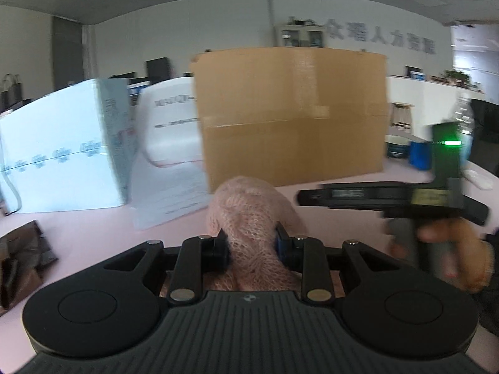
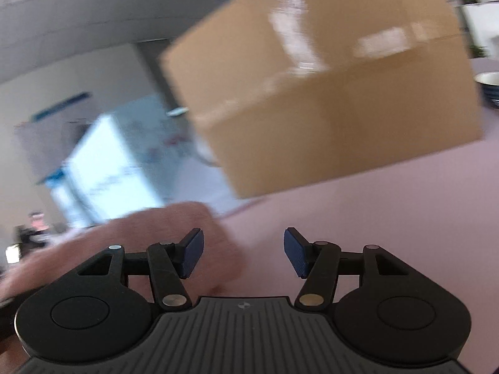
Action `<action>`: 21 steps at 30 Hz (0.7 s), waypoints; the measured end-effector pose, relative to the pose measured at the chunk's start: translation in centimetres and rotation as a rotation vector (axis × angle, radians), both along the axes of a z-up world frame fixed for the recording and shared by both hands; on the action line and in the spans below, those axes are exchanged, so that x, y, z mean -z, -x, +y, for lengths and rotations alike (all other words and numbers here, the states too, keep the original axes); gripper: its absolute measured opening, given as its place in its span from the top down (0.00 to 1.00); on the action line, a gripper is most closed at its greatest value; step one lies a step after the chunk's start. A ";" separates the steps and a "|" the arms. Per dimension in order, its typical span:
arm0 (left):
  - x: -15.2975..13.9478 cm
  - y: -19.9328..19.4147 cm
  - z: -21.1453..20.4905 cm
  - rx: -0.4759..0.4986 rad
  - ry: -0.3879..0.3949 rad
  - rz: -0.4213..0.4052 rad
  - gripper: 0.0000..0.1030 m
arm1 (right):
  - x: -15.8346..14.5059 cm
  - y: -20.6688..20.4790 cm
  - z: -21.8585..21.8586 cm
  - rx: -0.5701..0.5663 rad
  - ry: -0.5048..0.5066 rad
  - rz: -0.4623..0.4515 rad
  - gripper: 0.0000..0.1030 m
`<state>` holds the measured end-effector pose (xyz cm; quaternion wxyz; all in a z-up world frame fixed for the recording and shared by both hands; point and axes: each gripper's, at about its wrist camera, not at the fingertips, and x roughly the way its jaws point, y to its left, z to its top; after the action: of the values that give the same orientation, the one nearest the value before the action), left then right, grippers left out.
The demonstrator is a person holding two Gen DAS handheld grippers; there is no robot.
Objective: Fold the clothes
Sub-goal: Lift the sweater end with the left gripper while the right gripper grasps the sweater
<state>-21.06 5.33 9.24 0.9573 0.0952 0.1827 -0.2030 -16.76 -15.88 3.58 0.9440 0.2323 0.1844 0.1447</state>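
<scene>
Left gripper (image 1: 252,244) clenched on a bunched fold of pink knit garment (image 1: 249,212), lifted just in front of the cardboard box (image 1: 290,115), above the bench (image 1: 93,237). Right gripper (image 2: 243,254) released, jaws spread, garment (image 2: 140,233) just to its left. Likely light, soft, limp and stretchy; fuzzy enough to resist slipping. Best taken at an edge or corner, not mid-bunch.
</scene>
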 end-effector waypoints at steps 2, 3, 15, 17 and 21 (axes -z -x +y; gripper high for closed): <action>0.0 -0.5 0.7 -0.031 -0.017 0.004 0.77 | -0.1 0.1 1.2 -0.102 -0.013 0.023 0.57; 0.1 -0.8 0.9 -0.042 -0.023 0.008 0.77 | 0.0 0.1 1.9 -0.148 -0.009 0.041 0.61; 0.5 0.0 0.2 0.050 -0.085 -0.052 0.77 | 0.8 1.2 6.6 -0.315 0.168 0.055 0.91; 0.6 0.5 0.0 0.081 -0.099 -0.070 0.77 | 0.9 1.3 7.3 -0.325 0.211 0.058 0.92; 1.0 2.3 -0.6 0.172 -0.156 -0.134 0.77 | 1.3 1.4 7.9 -0.337 0.246 0.049 0.92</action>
<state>-23.40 4.68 8.23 0.9362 0.1978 0.1246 -0.2625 -18.12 -7.98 2.25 0.9229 0.0846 0.2601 0.2712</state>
